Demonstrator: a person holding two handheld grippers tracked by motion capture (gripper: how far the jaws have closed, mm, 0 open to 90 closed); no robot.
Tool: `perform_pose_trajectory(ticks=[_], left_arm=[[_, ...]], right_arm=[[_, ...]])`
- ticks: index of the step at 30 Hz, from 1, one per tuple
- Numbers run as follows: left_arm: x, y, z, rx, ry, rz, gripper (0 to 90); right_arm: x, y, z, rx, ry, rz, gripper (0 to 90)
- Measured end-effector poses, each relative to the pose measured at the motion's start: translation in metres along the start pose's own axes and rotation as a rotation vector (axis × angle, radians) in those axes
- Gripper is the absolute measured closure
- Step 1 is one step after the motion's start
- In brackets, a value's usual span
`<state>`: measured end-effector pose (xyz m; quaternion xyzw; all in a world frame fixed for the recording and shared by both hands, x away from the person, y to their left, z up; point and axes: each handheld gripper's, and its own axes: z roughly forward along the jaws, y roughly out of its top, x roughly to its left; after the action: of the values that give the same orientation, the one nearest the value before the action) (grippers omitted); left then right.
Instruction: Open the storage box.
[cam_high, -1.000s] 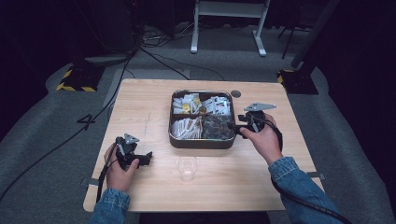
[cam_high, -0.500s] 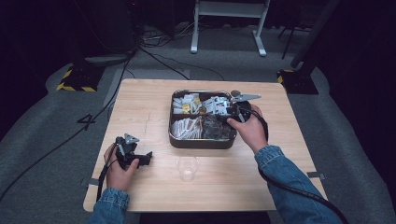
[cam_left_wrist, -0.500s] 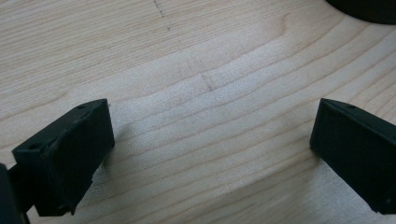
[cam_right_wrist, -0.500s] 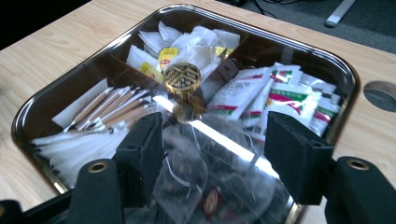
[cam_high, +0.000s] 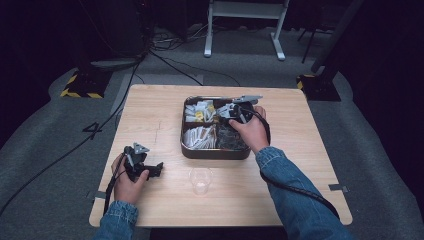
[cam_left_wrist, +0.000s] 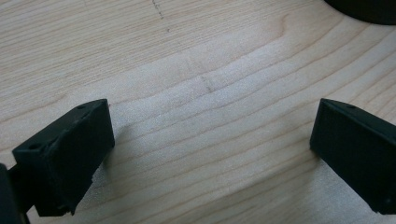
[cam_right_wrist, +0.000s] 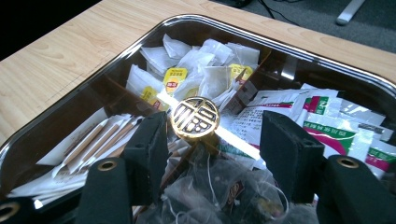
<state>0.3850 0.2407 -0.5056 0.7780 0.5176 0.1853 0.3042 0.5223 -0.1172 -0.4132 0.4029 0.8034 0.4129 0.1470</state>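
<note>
While my right gripper (cam_high: 227, 111) hangs over the divided tin (cam_high: 186, 149) near the far middle of the table (cam_high: 310, 150), its jaws have just been closing but stand apart, pinching nothing. From the right gripper view, the gold knob (cam_right_wrist: 194, 116) on the clear lid sits between them, above tea bags (cam_right_wrist: 196, 70) and sachets (cam_right_wrist: 336, 116). A clear plastic cup (cam_high: 200, 180) stands just before the tin. My left gripper (cam_left_wrist: 210, 154) rests spread over bare wood.
</note>
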Motion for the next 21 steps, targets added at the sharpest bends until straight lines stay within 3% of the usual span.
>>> perform_pose_trajectory(ticks=[6, 14, 21], left_arm=[[0.000, 0.000, 0.000, 0.000, -0.002, 0.002, 0.1], [0.000, 0.000, 0.000, 0.000, -0.002, 0.001, 0.1], [0.000, 0.000, 0.000, 0.000, -0.002, 0.002, 0.1]], right_arm=[[0.003, -0.002, 0.015, 0.029, 0.004, 0.007, 42.6], [0.009, -0.005, 0.035, 0.082, -0.020, -0.042, 45.4], [0.013, -0.002, 0.039, 0.078, -0.027, -0.052, 57.8]])
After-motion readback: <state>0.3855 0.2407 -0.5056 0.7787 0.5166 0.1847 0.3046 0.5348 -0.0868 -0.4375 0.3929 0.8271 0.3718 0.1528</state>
